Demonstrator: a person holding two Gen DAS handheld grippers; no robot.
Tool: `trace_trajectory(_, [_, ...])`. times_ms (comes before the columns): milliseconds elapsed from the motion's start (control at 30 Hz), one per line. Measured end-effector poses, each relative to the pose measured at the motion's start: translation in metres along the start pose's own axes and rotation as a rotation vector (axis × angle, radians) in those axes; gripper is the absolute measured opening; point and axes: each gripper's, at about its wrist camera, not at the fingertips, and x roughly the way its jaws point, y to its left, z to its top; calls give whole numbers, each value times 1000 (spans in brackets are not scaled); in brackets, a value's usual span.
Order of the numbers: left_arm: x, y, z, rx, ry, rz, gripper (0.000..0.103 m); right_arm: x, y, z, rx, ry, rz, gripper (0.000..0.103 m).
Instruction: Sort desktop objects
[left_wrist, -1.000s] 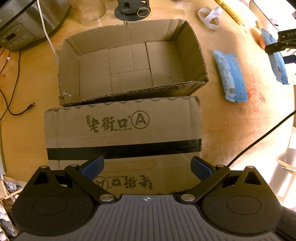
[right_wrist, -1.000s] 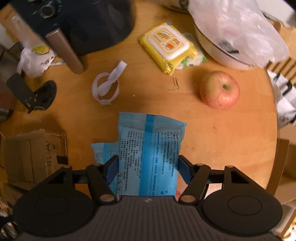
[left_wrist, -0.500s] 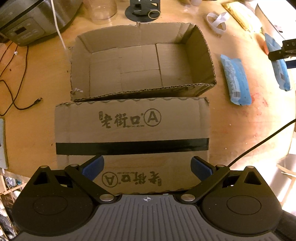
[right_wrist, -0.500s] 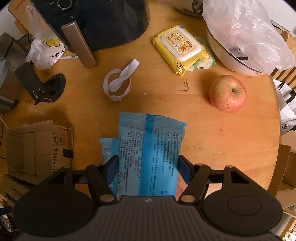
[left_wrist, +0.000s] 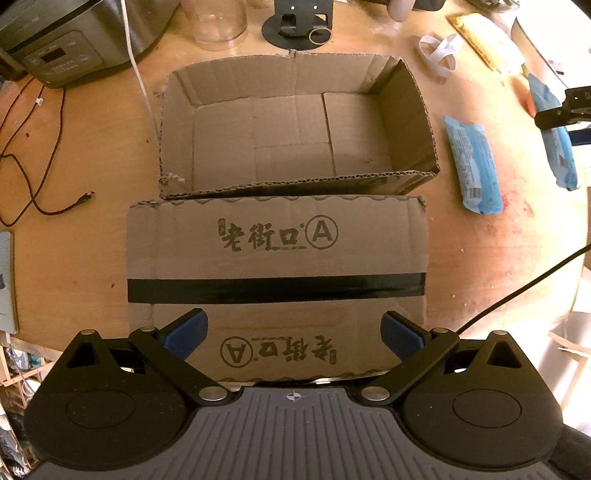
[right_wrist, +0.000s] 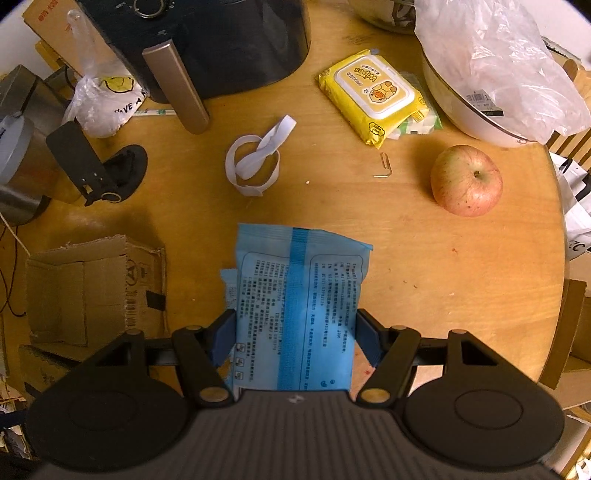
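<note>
r gripper (right_wrist: 295, 332) fingers pinching blue pack (right_wrist: 299, 295) above table (right_wrist: 406, 240), mid-carry i'd say; next: swing it left over open cardboard box (left_wrist: 295, 125) & release; l gripper (left_wrist: 294, 334) fingers spread, holding nothing.

A: What moved?
B: The right gripper (right_wrist: 295, 332), clamped on the blue packet (right_wrist: 299, 295), has risen off the tabletop (right_wrist: 406, 240).
A: And the left gripper (left_wrist: 294, 332)?
B: Pulled back from the cardboard box (left_wrist: 295, 147).

- Your left gripper (left_wrist: 294, 328): black linkage arms, blue pads (left_wrist: 186, 328), silver pivot screws, ribbed grey body with a small crosshair mark.
- Your right gripper (right_wrist: 294, 334): same build.
</note>
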Motion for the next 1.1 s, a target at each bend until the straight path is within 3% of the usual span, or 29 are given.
trace_trajectory(567, [-14, 22, -5, -17, -12, -16, 103, -16, 13, -5, 3, -7, -15, 66])
trace_trajectory(1100, [-17, 48, -11, -33, -21, -14, 103, -10, 50, -1, -24, -13, -4, 66])
